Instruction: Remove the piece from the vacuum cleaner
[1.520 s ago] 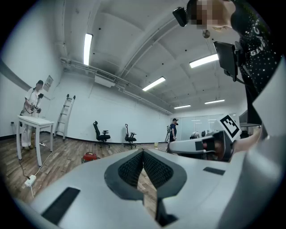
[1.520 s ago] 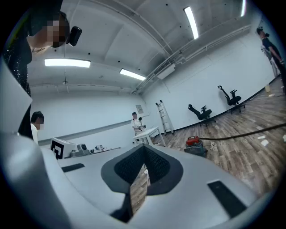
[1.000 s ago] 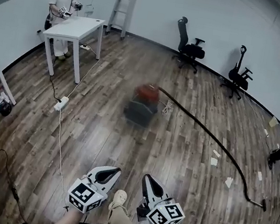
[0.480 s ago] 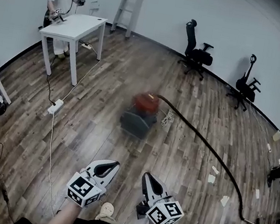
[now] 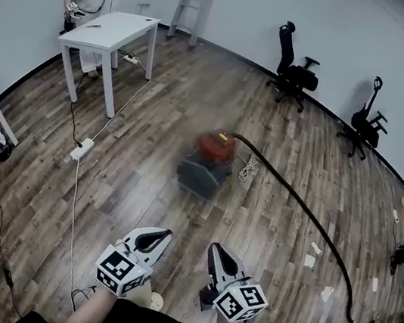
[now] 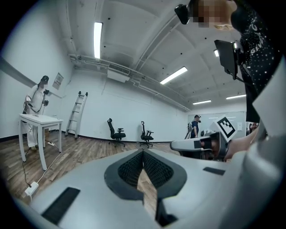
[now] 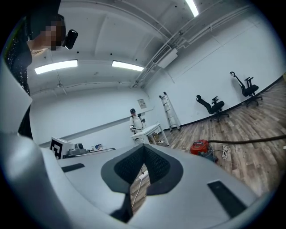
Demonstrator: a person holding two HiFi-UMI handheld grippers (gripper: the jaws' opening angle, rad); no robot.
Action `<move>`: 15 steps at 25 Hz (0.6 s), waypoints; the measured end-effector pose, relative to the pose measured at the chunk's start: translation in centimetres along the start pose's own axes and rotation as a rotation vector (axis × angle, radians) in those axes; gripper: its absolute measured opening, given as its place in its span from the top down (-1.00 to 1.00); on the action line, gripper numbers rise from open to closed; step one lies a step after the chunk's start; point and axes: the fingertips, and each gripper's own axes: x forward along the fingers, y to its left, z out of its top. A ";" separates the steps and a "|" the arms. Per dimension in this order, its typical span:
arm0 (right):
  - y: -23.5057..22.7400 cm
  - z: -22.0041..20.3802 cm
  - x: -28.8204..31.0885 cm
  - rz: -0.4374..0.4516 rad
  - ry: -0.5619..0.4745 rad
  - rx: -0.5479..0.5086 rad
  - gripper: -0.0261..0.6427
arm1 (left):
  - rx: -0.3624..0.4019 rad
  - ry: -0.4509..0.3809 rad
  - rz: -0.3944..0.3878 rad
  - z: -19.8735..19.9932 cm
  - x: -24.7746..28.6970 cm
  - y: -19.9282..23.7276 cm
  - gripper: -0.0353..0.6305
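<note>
In the head view both forearms reach forward side by side, left gripper (image 5: 164,233) and right gripper (image 5: 215,248) aimed toward the red vacuum cleaner (image 5: 209,158) well ahead on the floor (image 5: 137,184); the left gripper view shows jaws closed and empty, the right gripper view likewise.

Wood floor (image 5: 140,208) carries the vacuum cleaner (image 5: 209,158) — hose (image 5: 314,222), power strip (image 5: 81,150), paper scraps (image 5: 315,249).

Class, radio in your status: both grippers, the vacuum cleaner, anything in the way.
Left gripper shut, empty. Right gripper shut, empty. Vacuum cleaner ahead on floor, untouched, hose trailing right. Nothing lies between.
</note>
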 end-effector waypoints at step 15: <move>-9.3 3.2 11.4 -0.082 0.008 0.026 0.89 | -0.015 0.001 -0.079 2.2 12.7 11.0 0.86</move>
